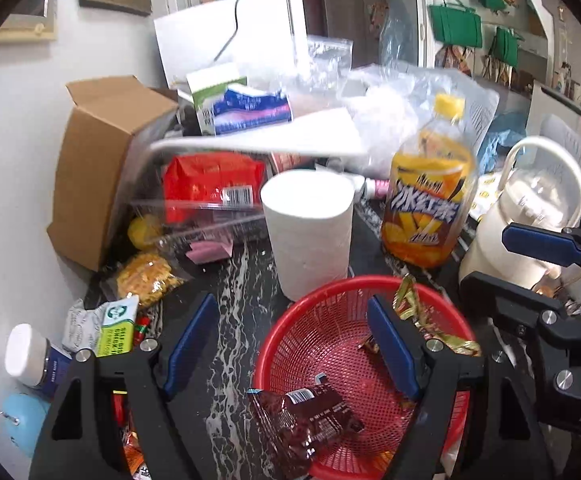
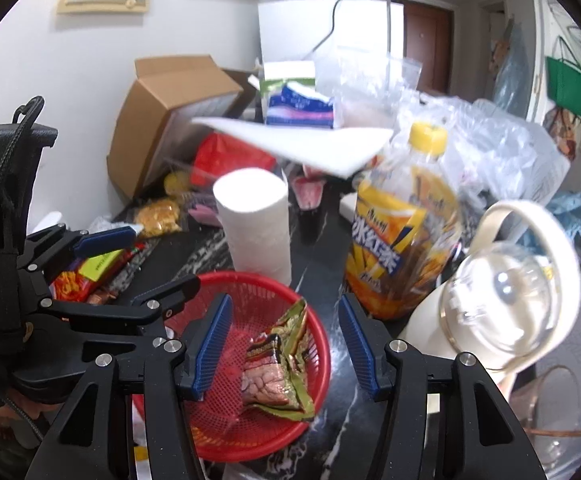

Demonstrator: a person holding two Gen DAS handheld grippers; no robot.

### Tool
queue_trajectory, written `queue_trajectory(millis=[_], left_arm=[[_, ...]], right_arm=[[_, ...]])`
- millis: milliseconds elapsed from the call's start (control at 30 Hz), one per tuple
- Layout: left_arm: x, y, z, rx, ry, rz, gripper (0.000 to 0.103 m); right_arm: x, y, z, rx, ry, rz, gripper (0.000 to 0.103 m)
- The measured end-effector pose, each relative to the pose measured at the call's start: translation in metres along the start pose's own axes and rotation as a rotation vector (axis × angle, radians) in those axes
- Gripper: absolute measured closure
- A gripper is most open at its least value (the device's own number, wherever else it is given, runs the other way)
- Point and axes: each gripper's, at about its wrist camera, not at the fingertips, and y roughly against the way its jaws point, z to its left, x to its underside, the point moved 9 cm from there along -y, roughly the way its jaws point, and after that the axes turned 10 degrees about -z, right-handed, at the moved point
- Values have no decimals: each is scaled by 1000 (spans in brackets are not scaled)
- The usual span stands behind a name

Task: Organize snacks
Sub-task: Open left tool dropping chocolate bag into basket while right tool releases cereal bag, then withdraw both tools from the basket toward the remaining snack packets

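A red mesh basket stands on the black marble tabletop. A dark brown snack pack lies over its near rim. A green and gold snack packet lies inside. My left gripper hangs open above the basket's left side, nothing between its blue pads. My right gripper is open above the basket's right side, with the green packet lying below it, untouched.
A toilet paper roll stands just behind the basket. An iced tea bottle and a white kettle stand to the right. Left are loose snack packs, a white-capped bottle and a tipped cardboard box.
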Motion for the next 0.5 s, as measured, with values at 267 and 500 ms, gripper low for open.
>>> queue_trajectory(millis=[267,500], left_arm=[[-13,50,5,-5,32,-72,26],[-14,94,-5,9,7,-134,26]], right_arm=[[-11,47,2,32,-23,-58,45],[-10,94,15,38,-17,-105,42]])
